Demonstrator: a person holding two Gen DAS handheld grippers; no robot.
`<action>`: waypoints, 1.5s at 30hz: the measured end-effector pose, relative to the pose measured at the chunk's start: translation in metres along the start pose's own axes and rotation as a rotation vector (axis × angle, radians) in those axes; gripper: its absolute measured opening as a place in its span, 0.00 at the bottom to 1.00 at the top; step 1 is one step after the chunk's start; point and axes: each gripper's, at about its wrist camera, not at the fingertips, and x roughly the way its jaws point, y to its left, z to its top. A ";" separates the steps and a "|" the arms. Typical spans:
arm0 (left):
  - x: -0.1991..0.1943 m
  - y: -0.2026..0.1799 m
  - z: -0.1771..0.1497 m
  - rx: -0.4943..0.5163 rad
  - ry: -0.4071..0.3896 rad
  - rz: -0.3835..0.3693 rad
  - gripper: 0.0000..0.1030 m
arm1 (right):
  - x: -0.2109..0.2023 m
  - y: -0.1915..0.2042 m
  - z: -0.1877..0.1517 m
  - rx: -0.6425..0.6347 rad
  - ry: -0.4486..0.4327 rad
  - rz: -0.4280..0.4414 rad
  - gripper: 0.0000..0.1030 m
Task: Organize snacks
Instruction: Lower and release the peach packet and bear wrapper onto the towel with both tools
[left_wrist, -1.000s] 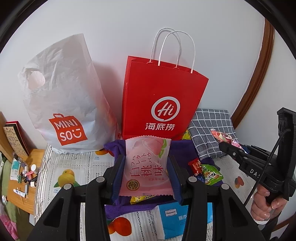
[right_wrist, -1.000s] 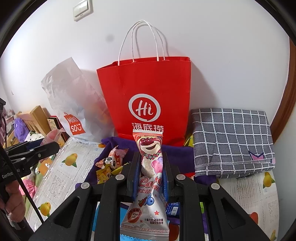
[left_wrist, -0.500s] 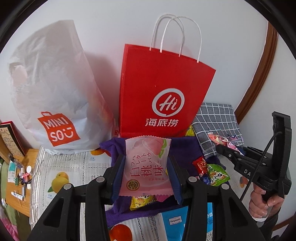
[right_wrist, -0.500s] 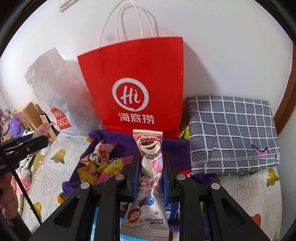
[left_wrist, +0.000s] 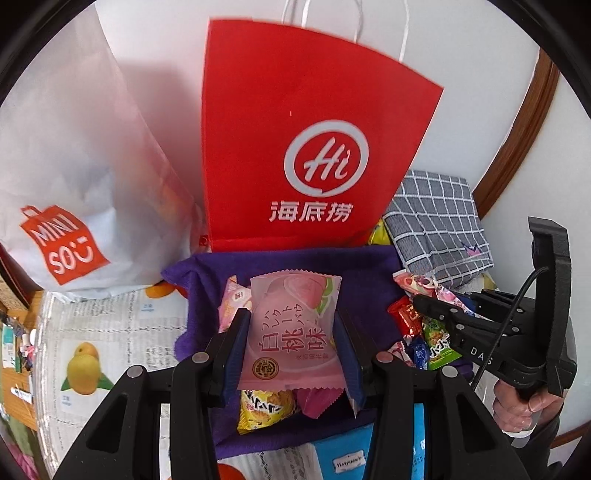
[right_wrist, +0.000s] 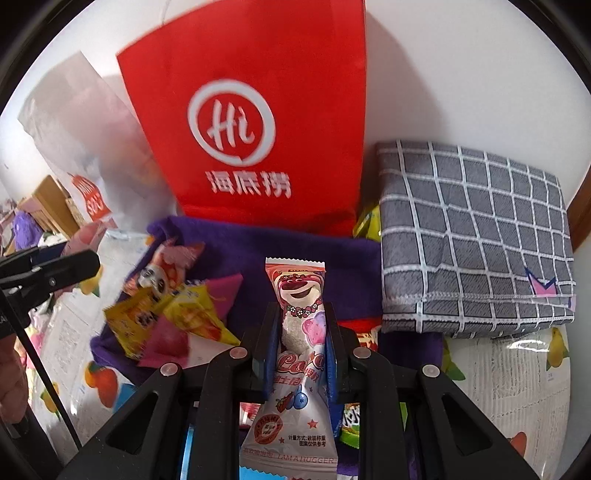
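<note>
Left to right, all placed off the red paper bag (left_wrist: 295, 147): white plastic shopping bag (left_wrist: 74, 166) standing just left of it against the wall; purple cloth (left_wrist: 207, 280) spread directly in front of its base, loose snack packets scattered on it. Left gripper (left_wrist: 293, 343) clamped on a pink peach-print packet (left_wrist: 291, 332), pads pressing both side edges, packet upright, long axis running up toward the red bag, hanging above the left-centre of the cloth. Below it on the cloth: yellow packet (left_wrist: 266, 406) and another pink one. Right of that, a small pile of red, green and blue packets (left_wrist: 424, 332), in front of the red bag's right corner. Right gripper (right_wrist: 299, 343) clenched on a bear-print wrapper (right_wrist: 295, 332), narrow grip at its waist, long axis likewise pointing at the red bag, tail hanging back under the jaws; sits over the right part of the cloth, near the pile. Grey checked cloth (right_wrist: 472, 236) folded just right of the red bag. Key relation: both held packets already over the purple cloth, drop zone straight below, red bag ahead and well above. Left hand nearer the yellow/pink group, right hand nearer the red/green pile. Probable next: lower and release by group. Risk: landing on and scattering loose packets.
</note>
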 end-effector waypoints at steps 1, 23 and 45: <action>0.004 0.000 0.000 -0.002 0.008 0.001 0.42 | 0.004 -0.001 -0.001 0.001 0.012 0.005 0.21; 0.070 -0.004 -0.007 0.000 0.126 -0.009 0.42 | 0.064 0.010 -0.020 0.001 0.168 0.043 0.22; 0.079 0.001 -0.008 -0.035 0.177 -0.044 0.45 | 0.059 0.018 -0.018 -0.070 0.164 0.034 0.44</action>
